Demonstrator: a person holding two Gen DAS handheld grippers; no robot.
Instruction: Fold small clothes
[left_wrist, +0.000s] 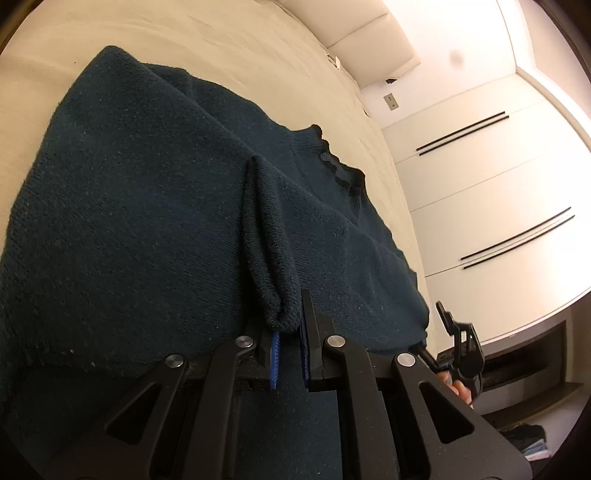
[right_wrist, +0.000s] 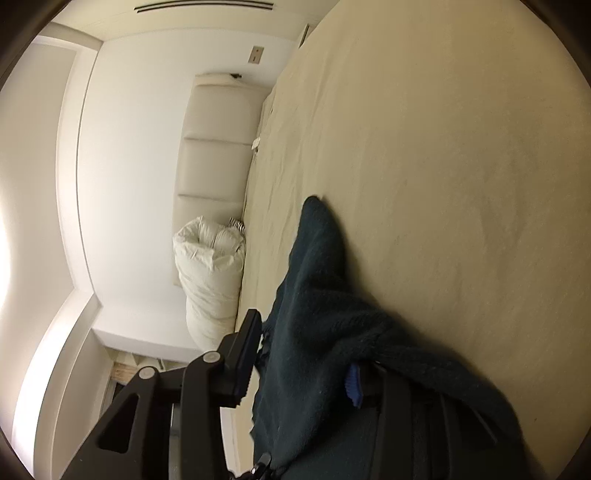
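A dark teal knit sweater (left_wrist: 140, 206) lies spread on a beige bed (left_wrist: 229, 48), its collar (left_wrist: 340, 166) toward the far side. My left gripper (left_wrist: 288, 347) sits over the sweater's near part with a raised fold of the knit (left_wrist: 269, 251) between its blue-padded jaws, which stand a little apart. In the right wrist view the sweater (right_wrist: 317, 314) drapes between and over my right gripper (right_wrist: 299, 369). The right gripper's jaws stand wide apart, and the cloth covers the right finger. The right gripper also shows in the left wrist view (left_wrist: 458, 343), held by a hand.
The beige bed (right_wrist: 461, 166) stretches away with a padded cream headboard (right_wrist: 218, 147) at its end. A bundled white duvet (right_wrist: 210, 273) lies by the headboard. White cupboard doors (left_wrist: 480, 177) stand beside the bed.
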